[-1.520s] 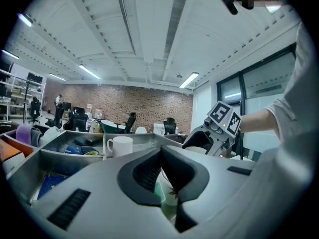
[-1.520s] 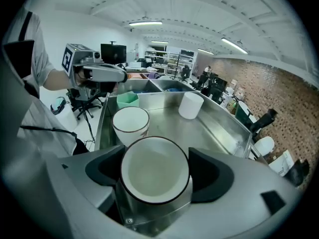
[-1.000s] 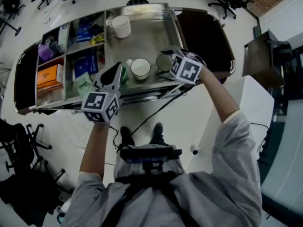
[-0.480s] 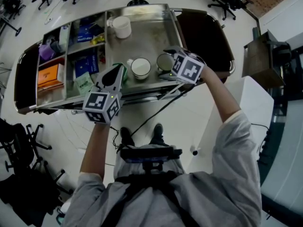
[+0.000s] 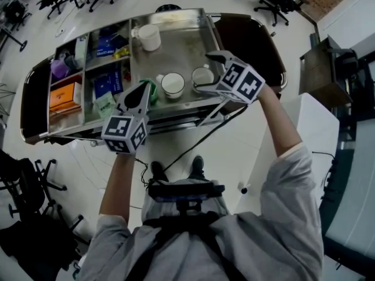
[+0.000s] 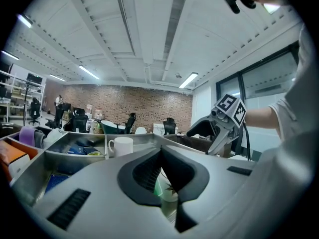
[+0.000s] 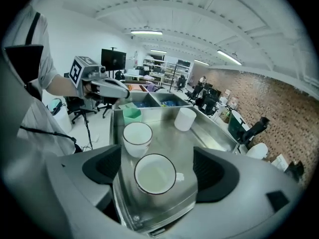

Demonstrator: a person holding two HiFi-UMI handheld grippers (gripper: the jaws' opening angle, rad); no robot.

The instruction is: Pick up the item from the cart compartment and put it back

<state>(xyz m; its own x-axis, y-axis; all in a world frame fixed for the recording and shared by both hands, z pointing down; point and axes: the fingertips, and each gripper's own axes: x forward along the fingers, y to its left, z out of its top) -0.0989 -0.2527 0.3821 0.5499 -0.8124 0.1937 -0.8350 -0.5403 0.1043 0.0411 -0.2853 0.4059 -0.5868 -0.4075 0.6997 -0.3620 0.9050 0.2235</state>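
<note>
I am looking down at a shiny steel cart (image 5: 176, 57) with many small boxes on one side and a flat tray on the other. My right gripper (image 5: 211, 70) is spread wide, one jaw on each side of a small white cup with a dark rim (image 7: 154, 174). The jaws do not touch it. This cup is the thing I have to pick up and put back. It stands upright on the tray, close to the front edge, so it is easy for me to reach from where I stand. A second white cup with a dark rim (image 7: 137, 135) stands just beside it, and a plain white mug (image 7: 185, 118) stands far back. I keep the jaws wide so they do not bump the cup. My left gripper (image 6: 160, 151) is pinched closed with nothing in it. It hangs near a little green cup (image 5: 152, 89), out of the way. I cannot tell if I am about to grab the cup or am done with it.
</note>
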